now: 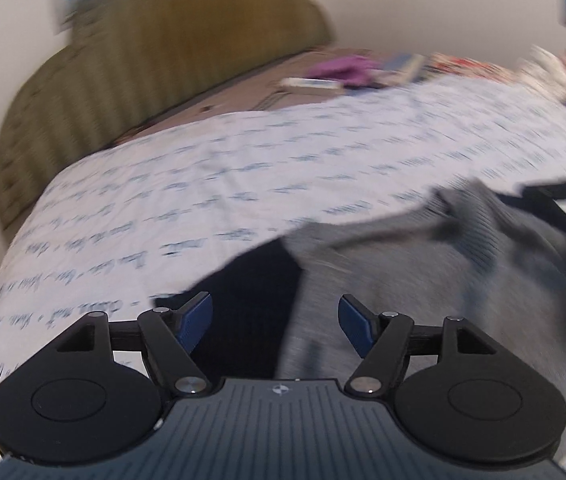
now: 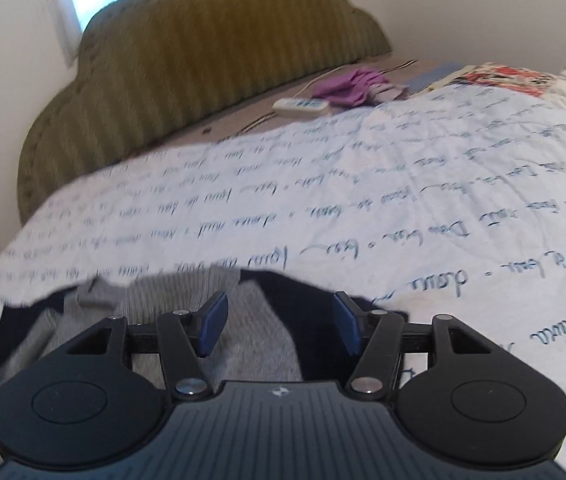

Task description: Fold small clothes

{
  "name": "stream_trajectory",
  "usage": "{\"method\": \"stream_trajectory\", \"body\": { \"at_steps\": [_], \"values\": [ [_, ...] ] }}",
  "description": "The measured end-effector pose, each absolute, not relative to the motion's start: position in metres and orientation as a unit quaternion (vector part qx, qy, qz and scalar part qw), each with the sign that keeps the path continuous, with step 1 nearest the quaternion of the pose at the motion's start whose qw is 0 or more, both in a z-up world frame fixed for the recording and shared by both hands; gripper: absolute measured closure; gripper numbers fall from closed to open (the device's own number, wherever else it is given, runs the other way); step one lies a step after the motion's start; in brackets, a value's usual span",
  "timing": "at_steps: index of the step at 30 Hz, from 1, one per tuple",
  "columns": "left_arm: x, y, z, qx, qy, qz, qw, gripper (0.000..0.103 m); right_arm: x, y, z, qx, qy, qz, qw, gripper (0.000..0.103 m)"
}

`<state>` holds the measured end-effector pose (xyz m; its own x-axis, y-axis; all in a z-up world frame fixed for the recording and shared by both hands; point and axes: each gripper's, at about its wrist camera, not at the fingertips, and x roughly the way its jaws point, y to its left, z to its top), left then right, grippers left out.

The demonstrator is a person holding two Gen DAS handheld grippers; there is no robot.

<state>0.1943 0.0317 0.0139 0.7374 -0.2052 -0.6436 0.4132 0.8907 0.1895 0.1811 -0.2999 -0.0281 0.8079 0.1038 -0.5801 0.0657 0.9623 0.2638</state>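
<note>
Nearest in the left wrist view: left gripper [image 1: 275, 322], blue pads standing apart, nothing pinched between them, hovering over cloth. Just beneath and ahead, a small grey knitted garment with dark navy panels [image 1: 423, 280], lying rumpled on the bed at its near edge, partly bunched, one ribbed hem turned up toward the right. Far right of that view, a black bar of the other tool, blurred.

In the right wrist view: right gripper [image 2: 280, 326], pads likewise spread, empty, poised above the same garment [image 2: 187, 308], grey knit under the left pad, navy fabric under the right.

Handling, as a judgement: soft, light, limp, no stiffness to hold a crease; likely to sag and drag rather than slide cleanly; knit grippy enough for pads; nothing breakable. Best taken at an edge or corner, near the ribbed hem or a seam, a single layer pinched on each side so the cloth lifts flat; a grab in the bunched middle risks catching two layers. Exact outline of the garment hard to make out through blur.

Farther on: white bedspread printed with blue handwriting [image 2: 323, 200], covering most of the bed. Beyond it, a white remote-like device with blue buttons [image 2: 302, 106] and a crumpled purple cloth [image 2: 347, 86]. Last, an olive-green ribbed scalloped headboard [image 2: 203, 60] against the wall.
</note>
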Motion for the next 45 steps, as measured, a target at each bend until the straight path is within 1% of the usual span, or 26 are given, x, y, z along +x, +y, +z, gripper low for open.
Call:
{"method": "stream_trajectory", "body": {
  "at_steps": [3,7,10,11,12,13,14,15,16,17,18,20,26,29,34,35,36,38,40,41,42,43,44,45],
  "values": [
    [0.185,0.016,0.004,0.187,0.316,-0.193,0.91,0.03,0.189,-0.294,-0.034,0.114,0.323,0.016,0.939,0.045],
    [0.183,0.004,-0.009,0.196,0.32,-0.216,0.901,0.031,0.2,-0.29,-0.042,0.099,0.344,0.029,0.933,0.046],
    [0.185,-0.006,-0.02,0.218,0.318,-0.21,0.898,0.036,0.208,-0.289,-0.047,0.091,0.36,0.038,0.928,0.046],
    [0.188,-0.008,-0.024,0.22,0.323,-0.208,0.897,0.042,0.211,-0.29,-0.049,0.091,0.365,0.04,0.926,0.049],
    [0.191,-0.01,-0.027,0.217,0.33,-0.207,0.895,0.046,0.216,-0.292,-0.051,0.093,0.37,0.043,0.924,0.054],
    [0.195,-0.009,-0.029,0.21,0.337,-0.207,0.895,0.056,0.219,-0.293,-0.052,0.099,0.375,0.048,0.921,0.057],
    [0.198,-0.008,-0.03,0.199,0.342,-0.208,0.895,0.063,0.221,-0.293,-0.054,0.106,0.378,0.056,0.918,0.067],
    [0.2,-0.006,-0.03,0.189,0.345,-0.208,0.896,0.067,0.222,-0.292,-0.054,0.11,0.381,0.064,0.916,0.079],
    [0.201,-0.004,-0.029,0.181,0.345,-0.206,0.898,0.083,0.222,-0.291,-0.055,0.111,0.384,0.07,0.914,0.083],
    [0.203,-0.002,-0.028,0.175,0.345,-0.204,0.899,0.095,0.221,-0.29,-0.054,0.108,0.383,0.072,0.915,0.093],
    [0.204,0.001,-0.027,0.165,0.346,-0.2,0.902,0.095,0.22,-0.288,-0.053,0.102,0.38,0.074,0.916,0.097],
    [0.206,0.01,-0.023,0.139,0.348,-0.193,0.907,0.097,0.212,-0.285,-0.049,0.086,0.365,0.065,0.925,0.097],
    [0.215,0.045,0.003,0.098,0.324,-0.146,0.929,0.098,0.188,-0.302,-0.029,0.071,0.306,0.004,0.949,0.098],
    [0.237,0.063,0.006,0.085,0.335,-0.108,0.932,0.099,0.186,-0.311,-0.025,0.062,0.302,-0.01,0.951,0.098],
    [0.267,0.078,-0.02,0.077,0.384,-0.066,0.918,0.097,0.196,-0.318,-0.04,0.075,0.329,-0.026,0.941,0.097],
    [0.266,0.081,-0.023,0.075,0.39,-0.064,0.916,0.088,0.198,-0.32,-0.044,0.085,0.337,-0.023,0.937,0.096],
    [0.262,0.084,-0.021,0.071,0.387,-0.06,0.917,0.084,0.197,-0.32,-0.047,0.094,0.343,-0.022,0.934,0.095],
    [0.252,0.091,-0.014,0.067,0.38,-0.058,0.92,0.059,0.189,-0.321,-0.046,0.101,0.344,-0.027,0.933,0.092],
    [0.237,0.097,-0.005,0.076,0.367,-0.04,0.926,0.042,0.175,-0.323,-0.04,0.108,0.335,-0.03,0.936,0.08],
    [0.227,0.1,-0.001,0.078,0.354,-0.035,0.931,0.038,0.166,-0.326,-0.037,0.111,0.329,-0.036,0.937,0.066],
    [0.215,0.104,0.003,0.078,0.343,-0.035,0.935,0.037,0.156,-0.328,-0.033,0.115,0.32,-0.041,0.94,0.052],
    [0.202,0.107,0.005,0.077,0.336,-0.038,0.938,0.033,0.145,-0.329,-0.031,0.116,0.306,-0.045,0.944,0.047],
    [0.191,0.109,0.005,0.074,0.333,-0.044,0.939,0.031,0.134,-0.33,-0.029,0.114,0.293,-0.05,0.948,0.045],
    [0.18,0.11,0.006,0.068,0.329,-0.052,0.94,0.031,0.125,-0.329,-0.028,0.112,0.284,-0.056,0.951,0.045]
  ]
}}
